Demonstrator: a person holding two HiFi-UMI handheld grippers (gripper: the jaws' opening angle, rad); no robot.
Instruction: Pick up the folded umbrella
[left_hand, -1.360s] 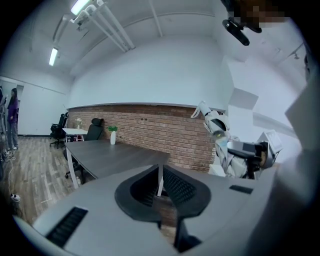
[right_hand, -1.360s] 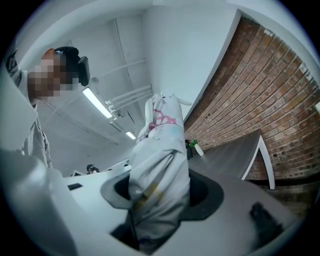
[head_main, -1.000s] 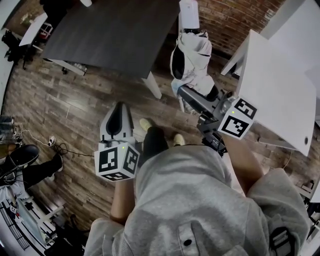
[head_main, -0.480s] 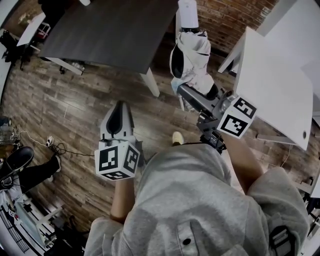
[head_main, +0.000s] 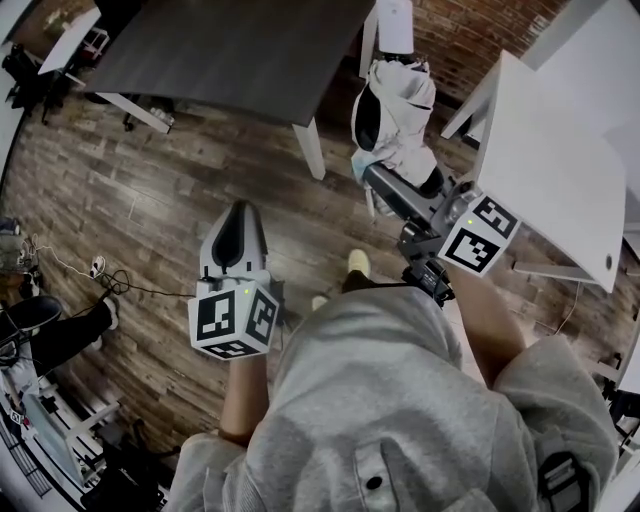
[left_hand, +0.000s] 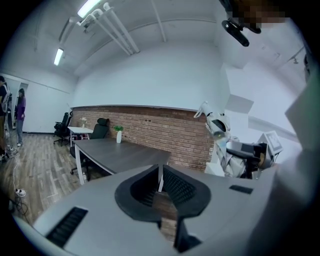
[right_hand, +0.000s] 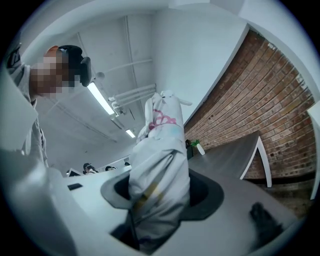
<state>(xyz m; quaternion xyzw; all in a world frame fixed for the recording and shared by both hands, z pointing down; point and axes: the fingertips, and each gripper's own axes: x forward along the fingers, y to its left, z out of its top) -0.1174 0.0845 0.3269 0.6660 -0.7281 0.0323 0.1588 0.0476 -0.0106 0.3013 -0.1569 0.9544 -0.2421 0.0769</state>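
The folded umbrella (head_main: 395, 110) is a white fabric bundle with a white handle end. It hangs in the air ahead of the person, between the dark table and the white one. My right gripper (head_main: 385, 185) is shut on its lower part. In the right gripper view the umbrella (right_hand: 160, 165) fills the gap between the jaws and stands upward, with pink print near its top. My left gripper (head_main: 240, 208) is held out over the wooden floor with its jaws together and nothing in them. In the left gripper view the left gripper (left_hand: 160, 167) points toward the dark table.
A dark grey table (head_main: 230, 50) stands ahead on the left and a white table (head_main: 560, 170) on the right. A brick wall (head_main: 470, 30) runs behind them. Cables (head_main: 100, 280) and another person's leg (head_main: 55, 335) lie at the left. Office chairs (left_hand: 62, 127) stand further back.
The person has stepped across the floor, and both grippers moved along. The umbrella stays in the right gripper. The feet below have shifted, and the person's leg at the left has slid toward the edge.
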